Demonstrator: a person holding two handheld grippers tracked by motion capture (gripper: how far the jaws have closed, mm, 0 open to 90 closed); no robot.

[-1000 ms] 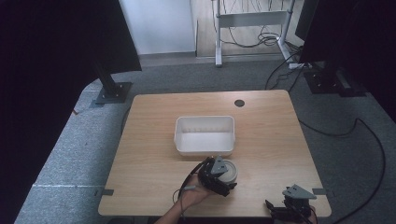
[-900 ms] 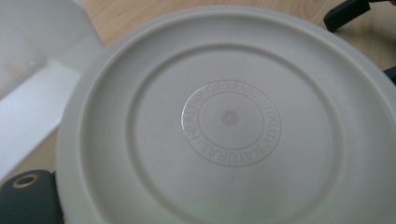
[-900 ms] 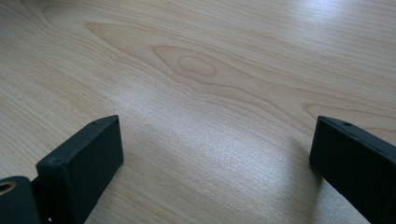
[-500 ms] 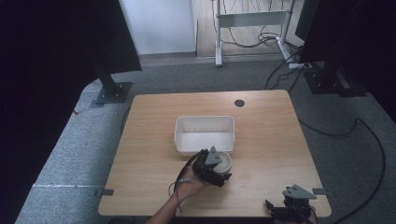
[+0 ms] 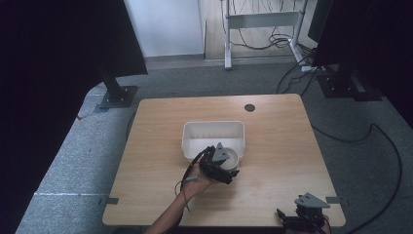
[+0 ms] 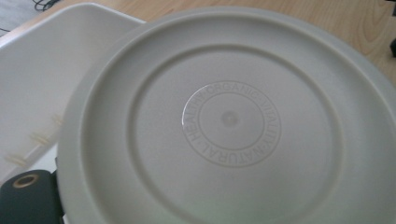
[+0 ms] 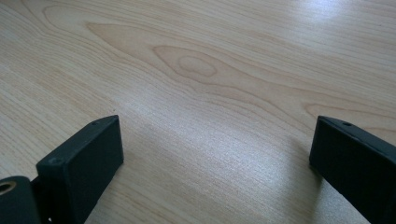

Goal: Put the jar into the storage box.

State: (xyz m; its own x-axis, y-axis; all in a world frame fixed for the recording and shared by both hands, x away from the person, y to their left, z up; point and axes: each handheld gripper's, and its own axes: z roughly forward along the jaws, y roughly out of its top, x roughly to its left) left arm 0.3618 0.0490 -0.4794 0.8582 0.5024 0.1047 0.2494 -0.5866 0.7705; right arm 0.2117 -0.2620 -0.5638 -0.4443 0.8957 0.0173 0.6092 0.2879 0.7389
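Change since earlier frames: the left gripper (image 5: 225, 165) has carried the round plate (image 5: 229, 157) away from the table's near edge toward the white bin (image 5: 213, 131); the plate's far rim now overlaps the bin's near wall.
Left gripper: held in the person's left hand (image 5: 195, 184), near the middle of the wooden table (image 5: 282, 146); its jaws are clamped on the plate's near rim, with one black jaw visible at the lower left corner of the left gripper view.
Plate: pale, circular, seen underside-on in the left gripper view (image 6: 229, 121), with raised lettering ringed around its centre; tilted, partly above the bin's near edge.
Bin: white, rectangular, open-topped, at the table's centre; its inner wall (image 6: 42, 79) lies behind the plate.
Right gripper: resting at the table's near right corner (image 5: 304, 214); jaws spread wide over bare wood, with nothing between them.
Table surface: light wood grain (image 7: 196, 70).
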